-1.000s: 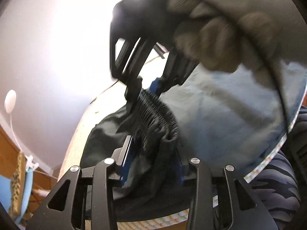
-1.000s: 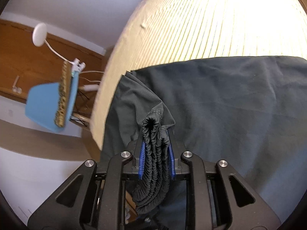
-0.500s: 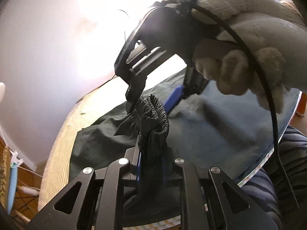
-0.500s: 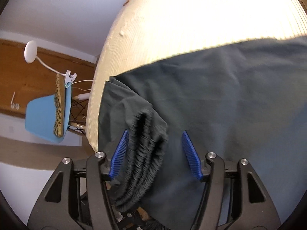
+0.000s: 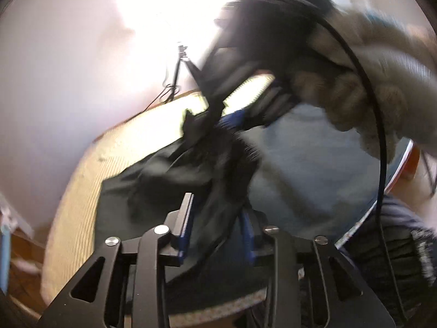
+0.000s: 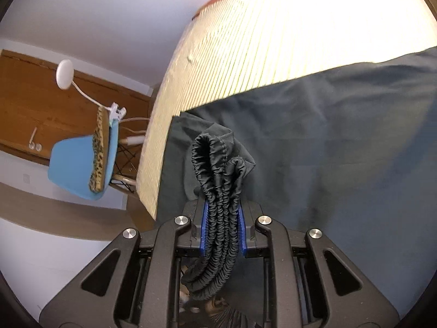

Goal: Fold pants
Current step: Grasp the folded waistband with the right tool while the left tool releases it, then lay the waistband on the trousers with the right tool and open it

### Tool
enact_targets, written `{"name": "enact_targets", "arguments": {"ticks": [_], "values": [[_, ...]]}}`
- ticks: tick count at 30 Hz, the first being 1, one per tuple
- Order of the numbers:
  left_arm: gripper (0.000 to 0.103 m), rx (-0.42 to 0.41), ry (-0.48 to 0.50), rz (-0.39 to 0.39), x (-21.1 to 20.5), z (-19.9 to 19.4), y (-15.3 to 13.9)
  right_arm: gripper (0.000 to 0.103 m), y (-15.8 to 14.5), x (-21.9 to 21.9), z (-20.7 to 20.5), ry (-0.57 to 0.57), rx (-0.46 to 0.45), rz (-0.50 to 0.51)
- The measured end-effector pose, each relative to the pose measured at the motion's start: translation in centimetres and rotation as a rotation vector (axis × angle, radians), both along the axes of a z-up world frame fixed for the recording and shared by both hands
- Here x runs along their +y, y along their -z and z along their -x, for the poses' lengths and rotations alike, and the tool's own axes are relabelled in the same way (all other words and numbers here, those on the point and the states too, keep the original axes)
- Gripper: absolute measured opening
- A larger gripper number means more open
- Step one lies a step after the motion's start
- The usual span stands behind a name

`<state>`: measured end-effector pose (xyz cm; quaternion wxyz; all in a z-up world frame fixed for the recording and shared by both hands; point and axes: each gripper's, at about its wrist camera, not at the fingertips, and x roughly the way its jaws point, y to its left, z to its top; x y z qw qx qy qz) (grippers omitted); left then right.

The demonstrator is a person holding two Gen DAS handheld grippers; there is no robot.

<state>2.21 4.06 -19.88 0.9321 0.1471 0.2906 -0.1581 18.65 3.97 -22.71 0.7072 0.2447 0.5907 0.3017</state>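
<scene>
Dark grey pants [image 6: 341, 147] lie spread on a cream striped surface [image 6: 273, 41]. My right gripper [image 6: 222, 228] is shut on the bunched elastic waistband [image 6: 218, 186], which stands up between its blue pads. In the blurred left wrist view my left gripper [image 5: 217, 235] has its blue pads apart, with a fold of the dark pants [image 5: 215, 191] passing loosely between them. The right gripper [image 5: 226, 117], held by a gloved hand [image 5: 382, 87], is just beyond it at the same bunch of cloth.
A blue chair [image 6: 82, 164] with a clip lamp [image 6: 65, 73] stands left of the surface edge, against wood panelling. A tripod [image 5: 177, 73] stands at the far side. The person's camouflage-patterned leg [image 5: 387, 251] is at the near right edge.
My right gripper opened half a second ago and has shut again on the waistband. My left gripper, shut on the cloth half a second ago, has opened.
</scene>
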Motion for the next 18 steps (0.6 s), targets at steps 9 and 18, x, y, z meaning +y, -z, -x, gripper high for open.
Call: {"name": "enact_targets", "arguments": {"ticks": [9,18], "values": [[0.041,0.071,-0.212,0.166,9.2,-0.3,-2.5,0.018,-2.4,-7.2,2.2,0.080,-0.072,0.023],[0.041,0.128,-0.241,0.153,9.4,-3.1,-0.9,0.018,-3.7,-14.6,3.9,0.190,-0.103,0.100]]}}
